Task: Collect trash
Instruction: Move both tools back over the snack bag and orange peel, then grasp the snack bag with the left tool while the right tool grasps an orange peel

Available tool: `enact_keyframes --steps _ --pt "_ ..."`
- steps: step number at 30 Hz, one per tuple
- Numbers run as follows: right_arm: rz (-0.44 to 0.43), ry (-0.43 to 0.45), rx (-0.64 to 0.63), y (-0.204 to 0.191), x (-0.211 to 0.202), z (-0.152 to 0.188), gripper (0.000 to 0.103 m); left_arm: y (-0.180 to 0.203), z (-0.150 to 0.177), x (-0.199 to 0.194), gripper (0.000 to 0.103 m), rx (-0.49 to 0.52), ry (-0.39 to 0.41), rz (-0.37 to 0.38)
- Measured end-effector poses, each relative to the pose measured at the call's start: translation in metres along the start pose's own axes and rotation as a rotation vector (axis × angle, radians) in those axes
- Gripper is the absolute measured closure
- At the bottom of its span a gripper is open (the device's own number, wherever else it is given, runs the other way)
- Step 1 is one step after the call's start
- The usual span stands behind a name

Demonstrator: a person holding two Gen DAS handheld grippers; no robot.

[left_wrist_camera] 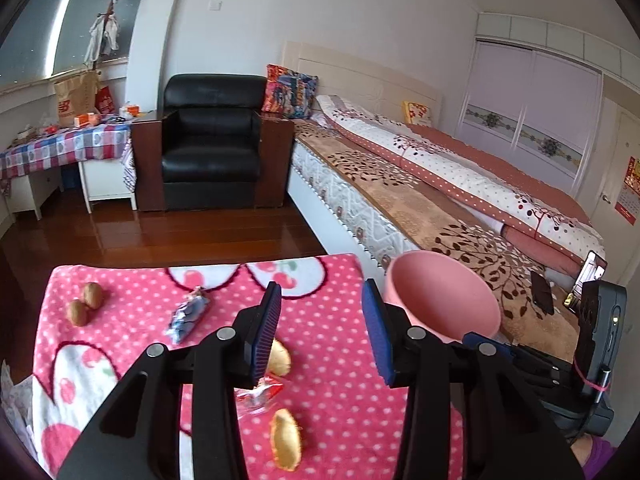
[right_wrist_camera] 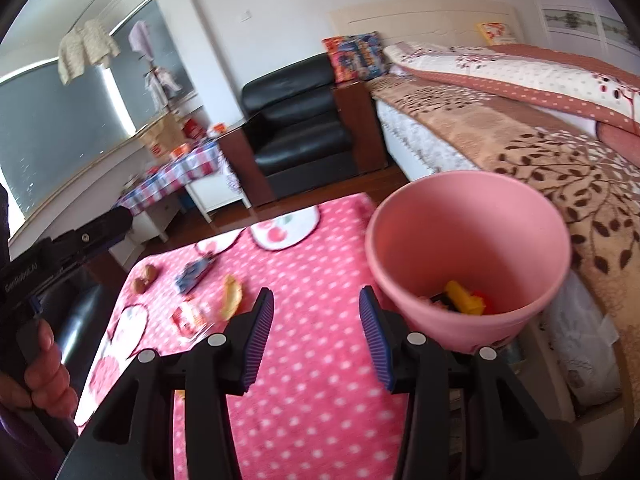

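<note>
Left gripper (left_wrist_camera: 320, 332) wide, empty, above red wrapper (left_wrist_camera: 260, 394) and peels (left_wrist_camera: 285, 444). Right gripper (right_wrist_camera: 316, 336) wide, empty beside bin (right_wrist_camera: 468, 256). Risks: thin wrapper slipping, pads snagging blanket (left_wrist_camera: 344, 380), bin toppling if nudged.

Pink bin (right_wrist_camera: 468, 256) holds scraps; wrappers (left_wrist_camera: 188, 314), peels (left_wrist_camera: 285, 444), walnuts (left_wrist_camera: 85, 303) lie on blanket.
</note>
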State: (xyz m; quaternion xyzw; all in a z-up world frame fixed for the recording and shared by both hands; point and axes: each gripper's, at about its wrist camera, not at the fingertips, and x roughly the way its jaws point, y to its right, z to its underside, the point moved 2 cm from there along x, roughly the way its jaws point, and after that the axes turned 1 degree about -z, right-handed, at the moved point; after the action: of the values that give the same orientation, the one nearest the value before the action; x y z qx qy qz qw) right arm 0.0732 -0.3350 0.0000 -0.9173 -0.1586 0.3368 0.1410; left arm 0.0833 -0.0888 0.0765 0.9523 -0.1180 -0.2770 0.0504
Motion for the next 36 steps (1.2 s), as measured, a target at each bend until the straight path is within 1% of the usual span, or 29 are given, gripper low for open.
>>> enact_keyframes --steps 4,9,14,18,23,25,32,36 --pt "-0.055 -0.066 -0.034 -0.028 0.013 0.014 0.059 -0.034 0.014 -0.018 0.061 -0.028 0.002 -0.068" --pt "-0.092 -0.138 -0.08 -0.054 0.028 0.03 0.059 -0.063 0.029 -0.027 0.061 -0.066 -0.009 -0.117" --pt "-0.114 -0.201 -0.118 -0.076 0.045 0.045 0.059 -0.083 0.039 -0.032 0.061 -0.089 -0.005 -0.138" --pt "-0.121 -0.243 -0.133 -0.087 0.059 0.053 0.059 -0.096 0.046 -0.029 0.061 -0.118 -0.023 -0.144" --pt "-0.124 -0.274 -0.154 -0.096 0.073 0.059 0.059 -0.106 0.059 -0.016 0.061 -0.142 -0.069 -0.138" --pt "-0.125 -0.288 -0.16 -0.1 0.079 0.062 0.059 -0.107 0.064 -0.007 0.061 -0.16 -0.099 -0.126" --pt "-0.127 -0.31 -0.2 -0.116 0.095 0.065 0.059 -0.102 0.078 0.031 0.061 -0.194 -0.188 -0.105" --pt "-0.111 -0.323 -0.218 -0.117 0.102 0.068 0.059 -0.1 0.082 0.049 0.061 -0.202 -0.224 -0.126"
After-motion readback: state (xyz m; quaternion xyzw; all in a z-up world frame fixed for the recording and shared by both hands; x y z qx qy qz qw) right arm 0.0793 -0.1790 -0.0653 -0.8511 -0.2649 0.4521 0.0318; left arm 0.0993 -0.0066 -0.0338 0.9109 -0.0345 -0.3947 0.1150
